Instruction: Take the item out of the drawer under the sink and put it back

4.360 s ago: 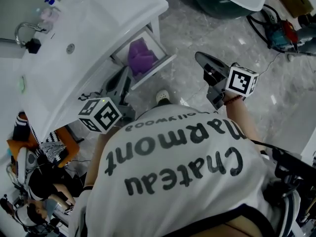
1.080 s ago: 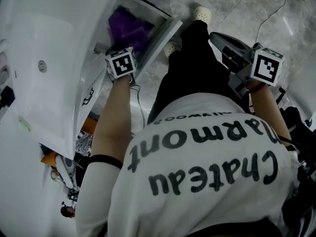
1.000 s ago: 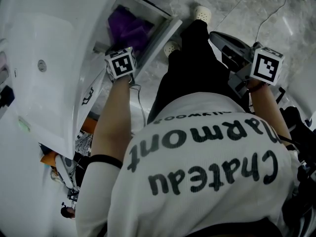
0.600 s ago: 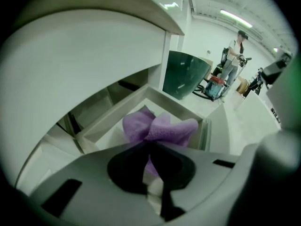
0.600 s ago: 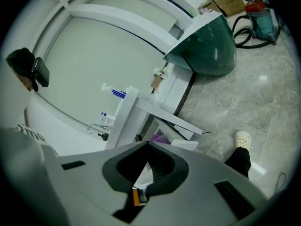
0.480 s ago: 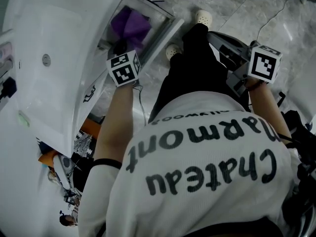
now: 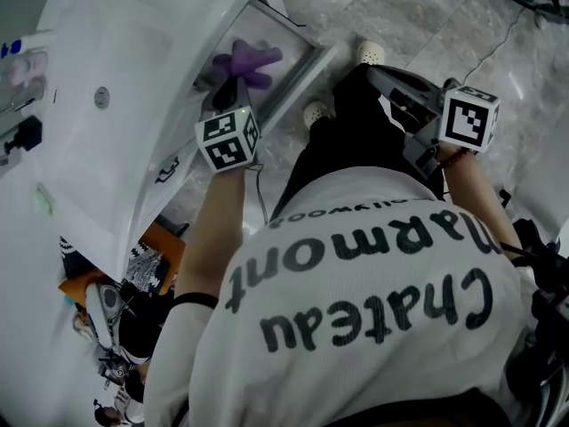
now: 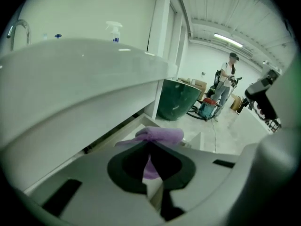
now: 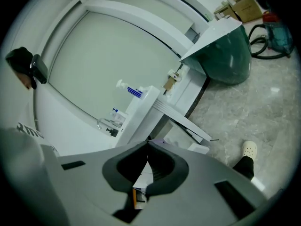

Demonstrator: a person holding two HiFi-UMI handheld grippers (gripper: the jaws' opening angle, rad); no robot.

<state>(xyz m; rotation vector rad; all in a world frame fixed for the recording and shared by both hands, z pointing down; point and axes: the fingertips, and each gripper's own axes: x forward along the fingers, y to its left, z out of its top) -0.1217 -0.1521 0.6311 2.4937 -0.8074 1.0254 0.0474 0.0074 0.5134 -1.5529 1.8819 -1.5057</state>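
The purple cloth [image 7: 245, 60] hangs bunched above the open white drawer [image 7: 300, 80] under the sink [image 7: 133, 87]. My left gripper [image 7: 233, 84] is shut on it from the near side; its jaws have just been closing, with the cloth between them. In the left gripper view the cloth [image 8: 159, 134] sticks out past the pinched tips of the left gripper [image 8: 149, 144], over the drawer [image 8: 134, 126]. My right gripper [image 7: 384, 75] is held out over the floor to the right of the drawer. In the right gripper view the right gripper [image 9: 148, 143] is shut on nothing.
Bottles and a tap [image 7: 22, 60] stand on the sink's left end. My legs and white shoes [image 7: 364, 52] are right beside the drawer front. A green tub [image 9: 228, 55] and cables lie on the marble floor beyond. A person [image 8: 225, 86] stands far off.
My left gripper has risen out of the drawer, lifting the purple cloth clear of it. The right gripper has come up a little.
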